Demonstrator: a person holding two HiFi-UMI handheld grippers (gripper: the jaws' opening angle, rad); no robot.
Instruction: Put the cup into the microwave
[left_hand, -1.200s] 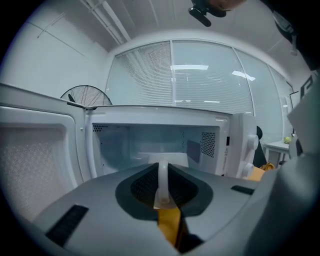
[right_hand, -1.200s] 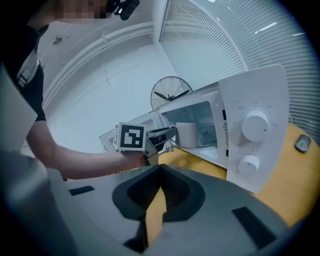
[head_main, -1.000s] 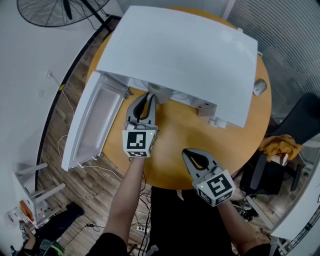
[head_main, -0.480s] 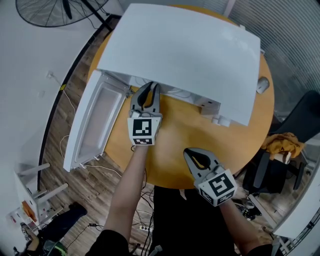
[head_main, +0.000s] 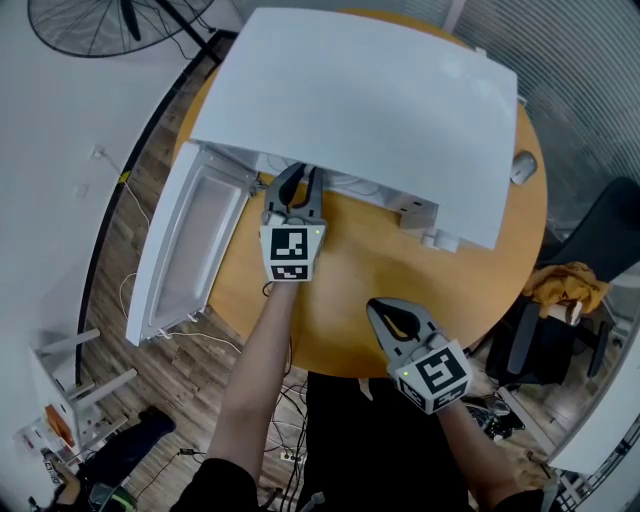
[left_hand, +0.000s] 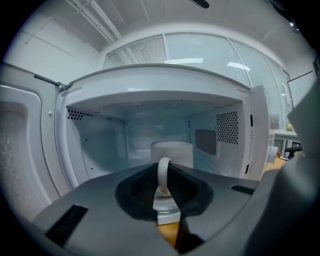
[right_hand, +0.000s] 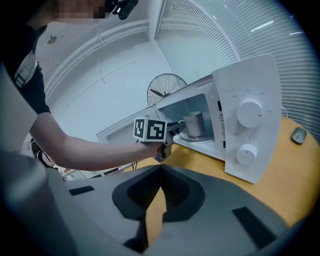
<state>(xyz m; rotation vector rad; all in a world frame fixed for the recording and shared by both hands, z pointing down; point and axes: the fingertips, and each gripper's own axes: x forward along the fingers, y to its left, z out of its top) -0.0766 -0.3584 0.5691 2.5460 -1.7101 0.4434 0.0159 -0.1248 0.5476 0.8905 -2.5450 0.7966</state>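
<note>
The white microwave (head_main: 380, 100) sits on a round wooden table (head_main: 350, 300) with its door (head_main: 190, 240) swung open to the left. A pale cup (left_hand: 172, 152) stands inside the cavity on the turntable. In the right gripper view the cup (right_hand: 194, 124) shows through the opening. My left gripper (head_main: 297, 188) reaches into the opening, and its jaws are shut on the cup's handle (left_hand: 163, 175). In the right gripper view the left gripper (right_hand: 175, 128) meets the cup. My right gripper (head_main: 393, 318) hovers over the table's near edge, shut and holding nothing.
A computer mouse (head_main: 520, 172) lies on the table to the right of the microwave. The microwave's control panel with two knobs (right_hand: 249, 112) faces me on the right. A fan (head_main: 110, 25) stands on the floor at the far left and a dark chair (head_main: 590, 260) at the right.
My left gripper has moved forward and slightly down into the microwave opening with the cup. The right gripper has stayed where it was.
</note>
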